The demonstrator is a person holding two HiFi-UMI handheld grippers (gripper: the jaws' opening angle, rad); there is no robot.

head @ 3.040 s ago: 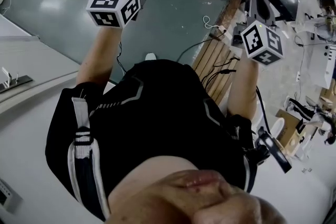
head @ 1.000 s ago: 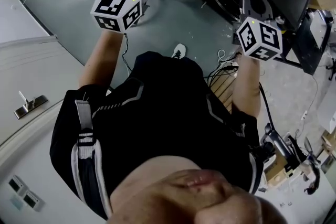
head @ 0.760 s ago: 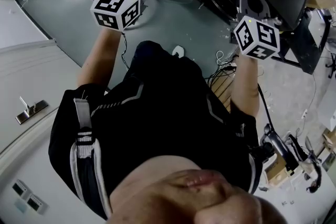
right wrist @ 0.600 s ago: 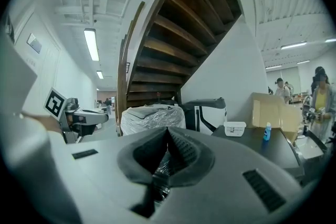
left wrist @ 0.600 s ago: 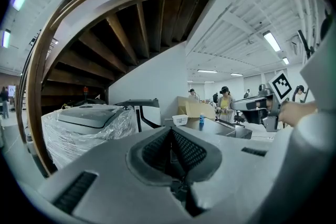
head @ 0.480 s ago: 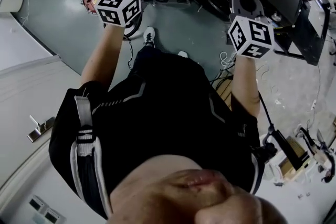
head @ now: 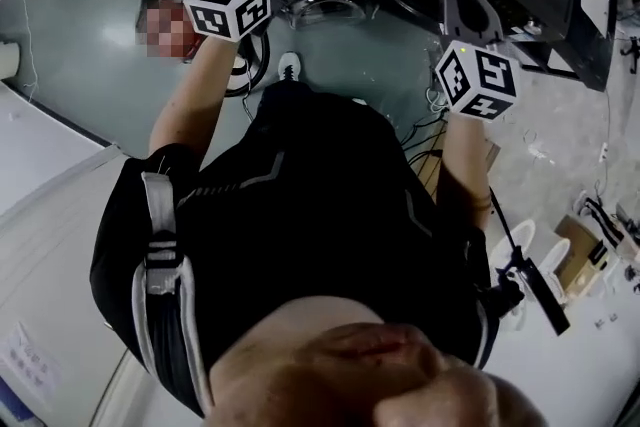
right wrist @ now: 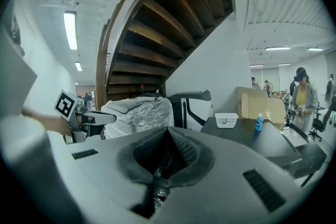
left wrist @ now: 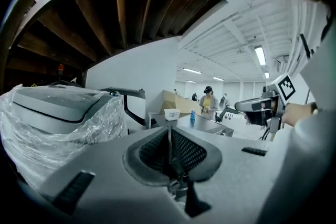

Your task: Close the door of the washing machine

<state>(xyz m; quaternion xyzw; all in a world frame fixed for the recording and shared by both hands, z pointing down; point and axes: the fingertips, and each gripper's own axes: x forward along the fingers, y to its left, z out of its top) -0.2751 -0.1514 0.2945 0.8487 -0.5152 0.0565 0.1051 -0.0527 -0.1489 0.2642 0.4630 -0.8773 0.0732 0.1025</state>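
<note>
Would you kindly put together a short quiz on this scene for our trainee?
1. True or false: the left tongs grip a cloth.
2. In the right gripper view, what stands near the white tub? A. a blue bottle B. a red cup C. a green ball
3. Fill in: the machine in that view is wrapped in clear ____.
Key: 1 false, they are shut and empty; 2 A; 3 plastic.
</note>
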